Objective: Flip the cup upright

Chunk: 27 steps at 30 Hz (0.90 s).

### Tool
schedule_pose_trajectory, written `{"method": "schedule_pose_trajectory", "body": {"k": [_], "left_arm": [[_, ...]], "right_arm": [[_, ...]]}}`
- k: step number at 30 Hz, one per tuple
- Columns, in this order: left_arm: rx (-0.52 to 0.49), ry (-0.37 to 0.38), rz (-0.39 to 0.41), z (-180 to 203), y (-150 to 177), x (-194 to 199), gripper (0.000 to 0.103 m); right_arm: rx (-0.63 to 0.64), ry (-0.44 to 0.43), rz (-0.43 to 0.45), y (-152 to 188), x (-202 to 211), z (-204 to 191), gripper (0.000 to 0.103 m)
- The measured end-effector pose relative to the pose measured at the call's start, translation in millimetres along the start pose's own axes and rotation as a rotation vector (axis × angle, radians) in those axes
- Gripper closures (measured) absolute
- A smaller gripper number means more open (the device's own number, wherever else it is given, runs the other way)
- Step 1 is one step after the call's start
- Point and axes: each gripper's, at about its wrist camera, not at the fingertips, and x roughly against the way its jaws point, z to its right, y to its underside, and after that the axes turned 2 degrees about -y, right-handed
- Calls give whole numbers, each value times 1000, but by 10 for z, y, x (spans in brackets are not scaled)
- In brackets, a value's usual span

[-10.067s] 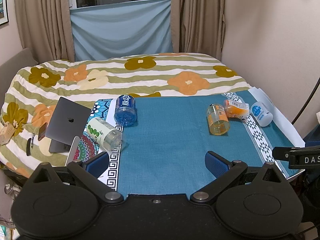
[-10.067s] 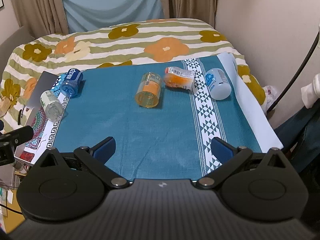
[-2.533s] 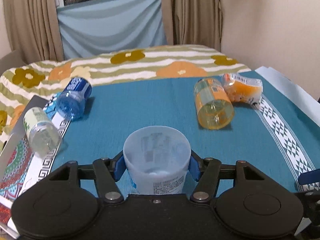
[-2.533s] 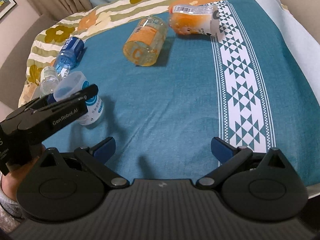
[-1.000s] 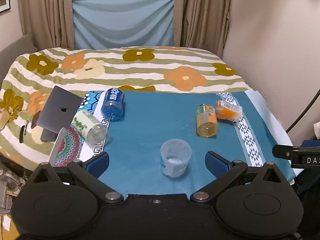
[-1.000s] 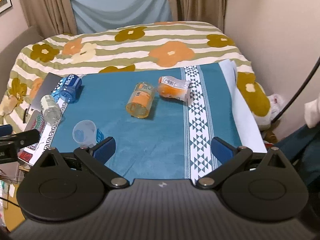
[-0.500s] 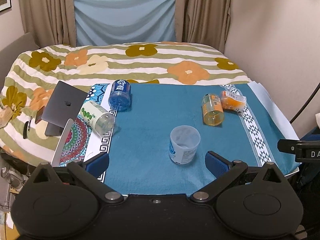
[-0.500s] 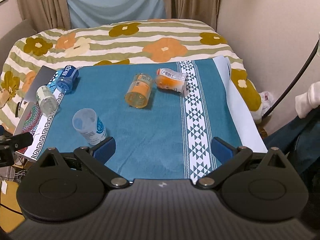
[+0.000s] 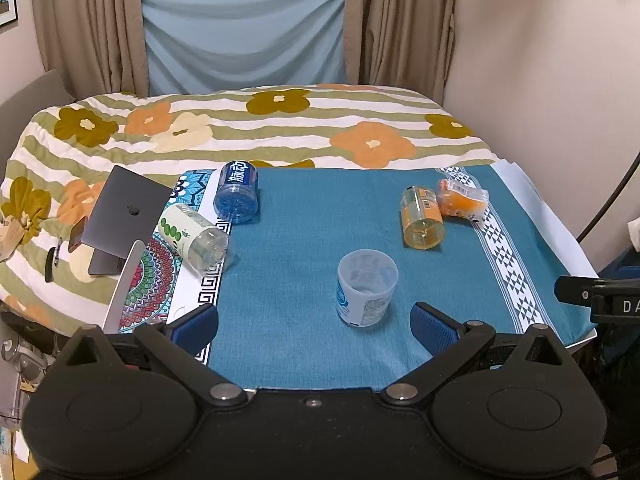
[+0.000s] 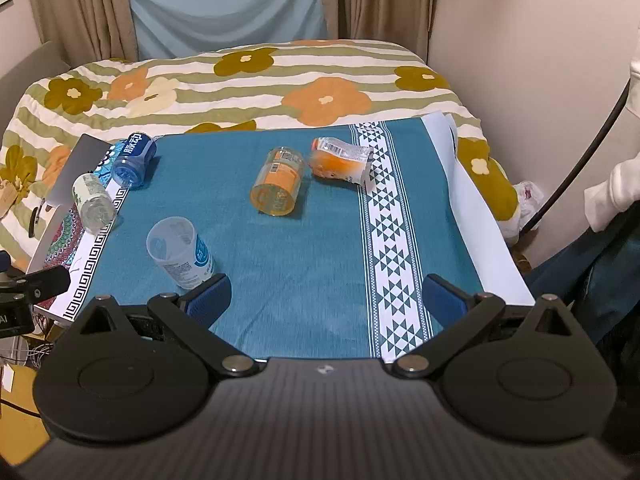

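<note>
A translucent white cup (image 9: 366, 288) with a blue label stands upright, mouth up, on the teal cloth (image 9: 312, 240); it also shows in the right wrist view (image 10: 180, 253). My left gripper (image 9: 314, 326) is open and empty, drawn back just short of the cup. My right gripper (image 10: 326, 298) is open and empty over the cloth's near edge, to the right of the cup.
An orange cup (image 9: 422, 218) and an orange packet (image 9: 460, 202) lie on their sides at the back right. A blue bottle (image 9: 236, 192) and a green-dotted bottle (image 9: 192, 236) lie at the left edge. A laptop (image 9: 126, 216) rests on the flowered bedspread.
My left gripper let go of the upright cup and pulled back and up from it. The right gripper has shifted slightly closer to the table. The cup stays standing.
</note>
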Motion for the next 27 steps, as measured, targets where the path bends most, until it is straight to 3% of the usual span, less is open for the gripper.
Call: {"method": "schedule_pose_trajectory", "body": {"k": [27], "left_arm": [[-22,-28,24,48,27,66,0]], "right_arm": [[-4,3,16,30,61,-6,0]]}}
